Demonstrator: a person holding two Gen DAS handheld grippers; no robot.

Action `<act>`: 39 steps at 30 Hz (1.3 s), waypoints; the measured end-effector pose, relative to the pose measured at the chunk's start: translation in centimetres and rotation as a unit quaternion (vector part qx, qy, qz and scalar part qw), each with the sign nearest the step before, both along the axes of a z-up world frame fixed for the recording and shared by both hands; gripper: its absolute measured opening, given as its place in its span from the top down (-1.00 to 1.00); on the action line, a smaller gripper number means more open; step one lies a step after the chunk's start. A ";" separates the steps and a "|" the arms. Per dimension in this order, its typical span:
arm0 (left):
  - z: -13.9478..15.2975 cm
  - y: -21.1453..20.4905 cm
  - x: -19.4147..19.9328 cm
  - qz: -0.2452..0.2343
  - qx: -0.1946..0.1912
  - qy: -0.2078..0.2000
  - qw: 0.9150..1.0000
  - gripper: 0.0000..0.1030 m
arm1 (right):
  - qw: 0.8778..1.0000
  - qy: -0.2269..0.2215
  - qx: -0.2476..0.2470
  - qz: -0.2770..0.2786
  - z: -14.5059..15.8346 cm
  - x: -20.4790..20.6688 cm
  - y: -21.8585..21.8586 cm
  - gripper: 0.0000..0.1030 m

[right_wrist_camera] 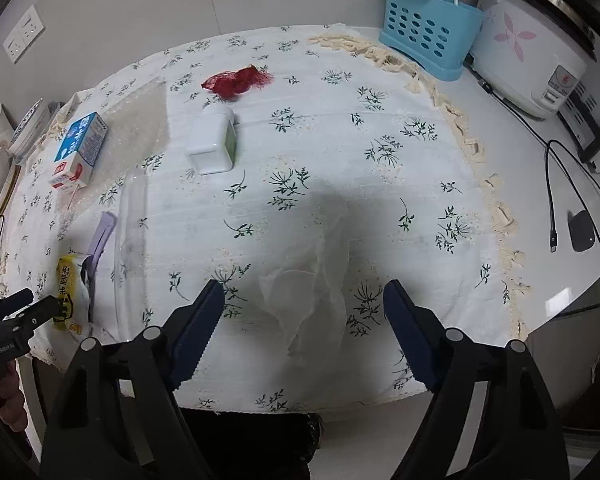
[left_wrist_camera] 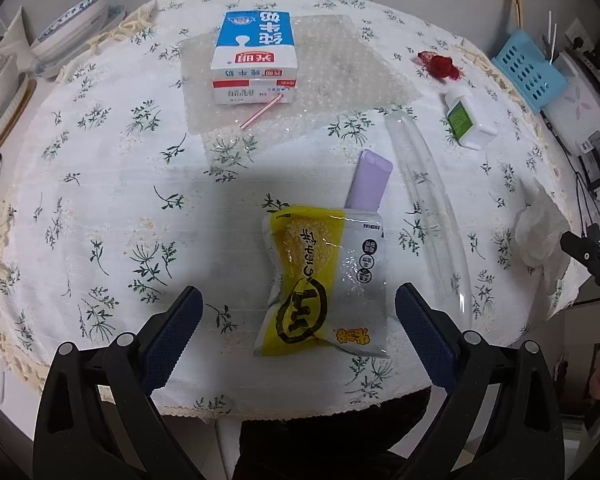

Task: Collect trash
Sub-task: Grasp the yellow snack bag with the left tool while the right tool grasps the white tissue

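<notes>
Both claws hang over the near edge of the flowered tablecloth, each lined up on its own piece of rubbish, so the pair can likely grab at once. The left gripper stands wide apart at the bottom of its view, straddling the yellow snack wrapper, whose lower end lies between the pads without touching them. The right gripper is likewise apart and empty, with the crumpled tissue at lower centre between its pads. Farther off, toward the top of the left view, the milk carton and red scrap wait their turn.
</notes>
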State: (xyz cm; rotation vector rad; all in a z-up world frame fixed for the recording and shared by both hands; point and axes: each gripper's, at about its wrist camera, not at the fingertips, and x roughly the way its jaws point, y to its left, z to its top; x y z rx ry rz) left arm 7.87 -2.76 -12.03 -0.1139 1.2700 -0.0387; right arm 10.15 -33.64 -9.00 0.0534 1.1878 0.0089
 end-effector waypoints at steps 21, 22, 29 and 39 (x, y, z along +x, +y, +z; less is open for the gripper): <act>-2.3 -1.0 1.2 -0.019 0.046 0.037 0.998 0.37 | 0.992 0.108 0.003 -0.064 -5.3 4.2 -1.0 0.58; -2.3 -0.9 1.2 -0.018 0.046 0.036 0.998 0.44 | 0.991 0.111 -0.001 -0.069 -5.2 4.3 -1.0 0.72; -1.7 0.4 0.3 -0.012 0.031 0.032 0.999 0.70 | 0.991 0.112 0.000 -0.075 -4.9 4.3 -1.3 0.89; -0.4 0.7 -0.6 -0.009 0.015 0.015 1.000 0.72 | 0.994 0.086 0.012 -0.068 -2.9 3.4 -0.8 0.90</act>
